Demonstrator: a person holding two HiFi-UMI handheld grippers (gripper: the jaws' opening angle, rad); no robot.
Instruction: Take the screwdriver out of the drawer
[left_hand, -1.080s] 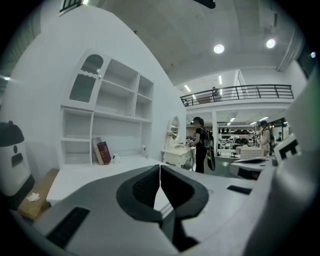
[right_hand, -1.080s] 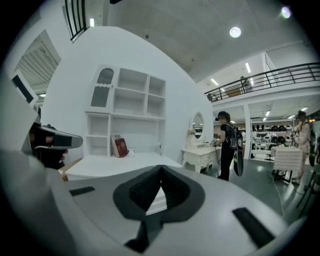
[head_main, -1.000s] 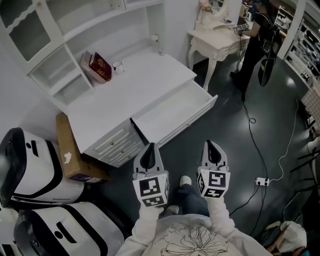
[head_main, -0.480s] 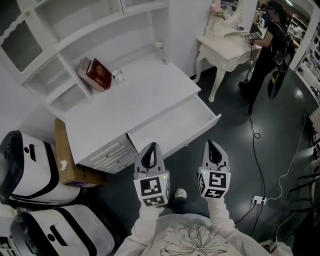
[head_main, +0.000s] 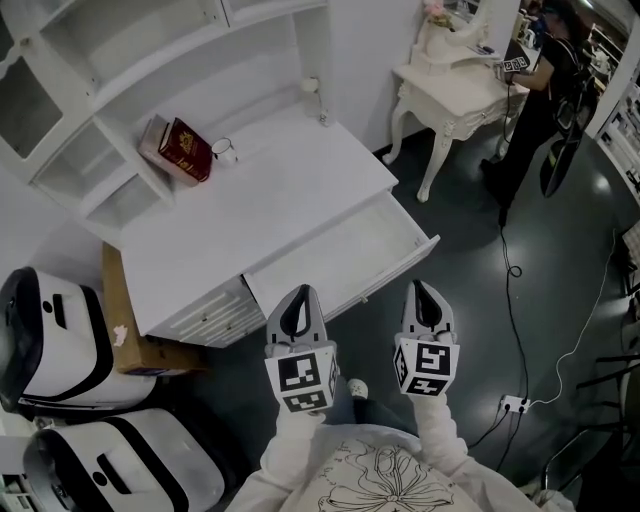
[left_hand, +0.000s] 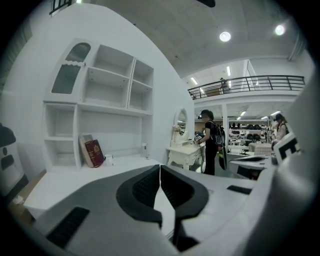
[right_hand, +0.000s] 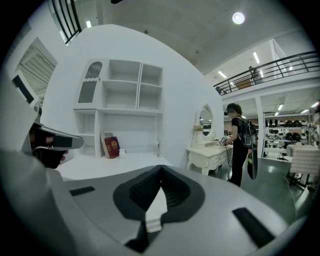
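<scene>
The white desk's drawer (head_main: 340, 250) stands pulled out, and what I see of its inside is bare white; no screwdriver shows in any view. My left gripper (head_main: 298, 291) is shut and empty, its tip just short of the drawer's front edge. My right gripper (head_main: 424, 287) is also shut and empty, over the dark floor to the right of the drawer's front. In the left gripper view the left gripper's (left_hand: 160, 168) jaws meet with nothing between them. The right gripper (right_hand: 161, 168) looks the same in its own view.
On the desk top (head_main: 270, 190) a red book (head_main: 187, 150) leans by a small mug (head_main: 224, 150), under white shelves. A cardboard box (head_main: 125, 320) and white-and-black machines (head_main: 60, 340) stand left. A small white table (head_main: 455, 85) and a person (head_main: 540, 80) are at the far right; a cable (head_main: 520, 290) lies on the floor.
Both grippers have moved forward together toward the desk. The open drawer's front edge now lies closer to the left gripper's tip. Both stay shut.
</scene>
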